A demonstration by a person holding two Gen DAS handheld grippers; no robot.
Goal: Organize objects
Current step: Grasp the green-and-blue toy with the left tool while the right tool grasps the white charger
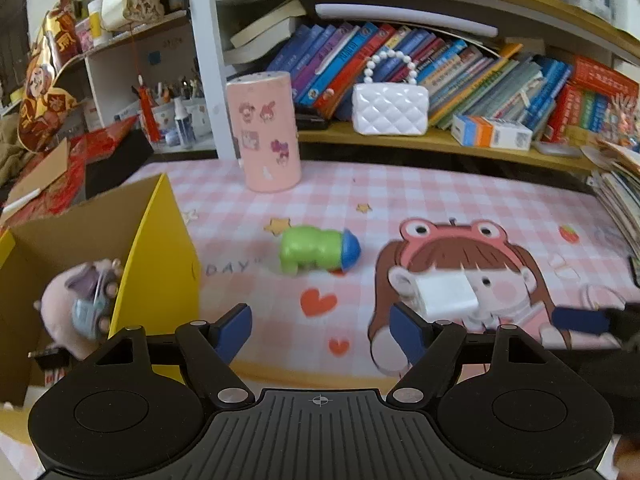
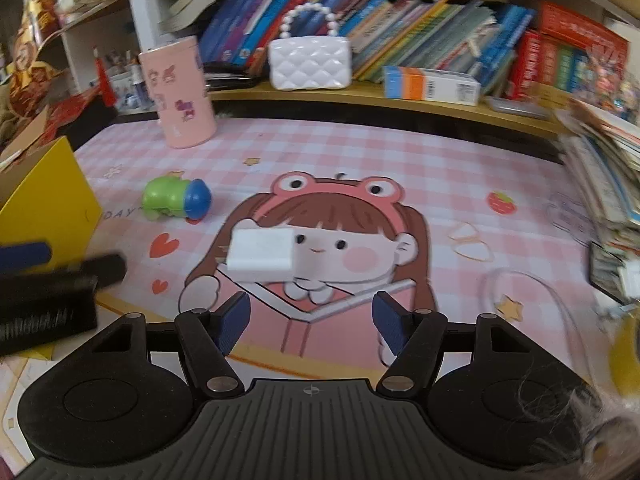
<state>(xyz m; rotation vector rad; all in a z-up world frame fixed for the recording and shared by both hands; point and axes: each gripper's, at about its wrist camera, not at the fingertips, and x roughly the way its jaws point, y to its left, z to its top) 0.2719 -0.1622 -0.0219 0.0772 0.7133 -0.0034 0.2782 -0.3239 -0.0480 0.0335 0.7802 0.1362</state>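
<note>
Green toy (image 1: 318, 249) lying on its side on tabletop (image 1: 460, 196), long axis running left to right, blue cap pointing right, near yellow box (image 1: 160, 264). White block (image 2: 260, 254) flat on tabletop, long axis left to right. Left hand-held gripper (image 1: 320, 330): jaws apart, nothing held. Right hand-held gripper (image 2: 310, 322): jaws apart, nothing held, white block just ahead.
</note>
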